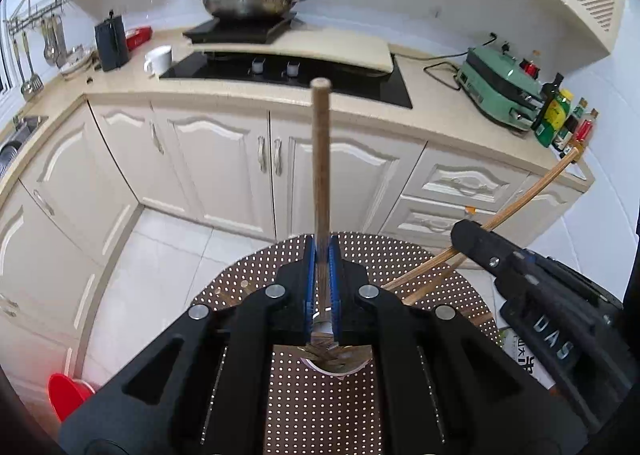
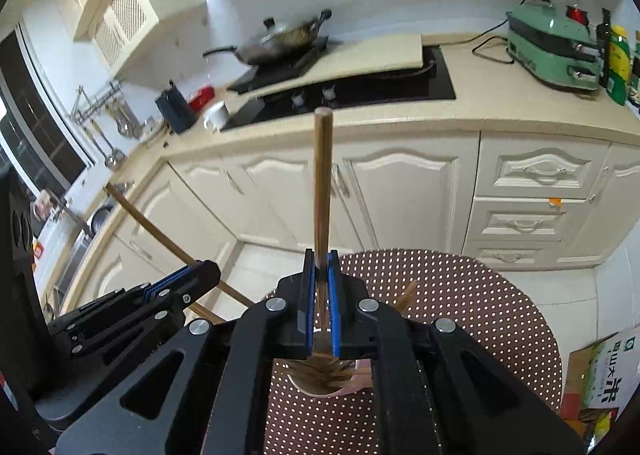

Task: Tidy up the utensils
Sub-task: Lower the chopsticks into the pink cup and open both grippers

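Observation:
My left gripper [image 1: 322,245] is shut on a wooden-handled utensil [image 1: 321,159]. Its handle stands up out of the jaws and its metal end hangs over a cup [image 1: 340,369] of utensils on the dotted round table [image 1: 420,267]. My right gripper [image 2: 321,255] is shut on upright wooden chopsticks [image 2: 323,175] above the pink cup [image 2: 320,389], which holds several more sticks. In the left wrist view the right gripper [image 1: 464,233] sits at the right with its chopsticks [image 1: 532,191] slanting up. In the right wrist view the left gripper [image 2: 208,271] sits at the left with its handle [image 2: 148,223].
Cream cabinets [image 1: 224,167] and a counter [image 2: 360,127] curve behind the table [image 2: 460,287]. On the counter are a wok [image 1: 252,1], a white mug [image 1: 160,59], a green appliance [image 1: 500,91] and bottles [image 1: 554,115]. A red bucket [image 1: 68,395] and a cardboard box [image 2: 600,375] stand on the floor.

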Available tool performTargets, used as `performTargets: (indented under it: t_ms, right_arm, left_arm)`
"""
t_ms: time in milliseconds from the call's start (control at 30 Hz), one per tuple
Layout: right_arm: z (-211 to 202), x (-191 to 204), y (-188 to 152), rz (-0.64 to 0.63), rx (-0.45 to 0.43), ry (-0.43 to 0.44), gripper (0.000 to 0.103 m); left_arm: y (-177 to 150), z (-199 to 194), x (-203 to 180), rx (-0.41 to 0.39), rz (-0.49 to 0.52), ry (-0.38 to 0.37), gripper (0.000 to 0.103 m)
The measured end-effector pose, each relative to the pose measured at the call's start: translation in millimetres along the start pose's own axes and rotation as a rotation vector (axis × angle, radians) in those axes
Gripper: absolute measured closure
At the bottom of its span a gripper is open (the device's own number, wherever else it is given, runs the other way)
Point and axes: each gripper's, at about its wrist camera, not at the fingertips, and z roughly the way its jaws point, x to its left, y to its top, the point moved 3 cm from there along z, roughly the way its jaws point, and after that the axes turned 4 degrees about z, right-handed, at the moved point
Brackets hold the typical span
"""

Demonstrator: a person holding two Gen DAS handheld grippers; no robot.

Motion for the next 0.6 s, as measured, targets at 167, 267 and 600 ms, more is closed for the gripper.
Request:
performTargets:
  t_ms: [167,267,600]
  right_arm:
    - [19.1,0.1,-8.0,-0.023,0.048,-0.013,0.098]
    - [27.7,0.2,-8.3,-0.029,0.067,-0.020,0.098]
    - [51.2,-4.6,-11.3,-0.023,0.129,-0.033,0.098]
  left_arm:
    - [-6.6,21.8,2.3,0.046,-0.006,0.010,0.096]
    - [-11.4,33.9,5.5,0.074,-0.017,0.011,0.096]
    - [-22.1,59.8,14.1,0.123,-0.047,-0.003,0.096]
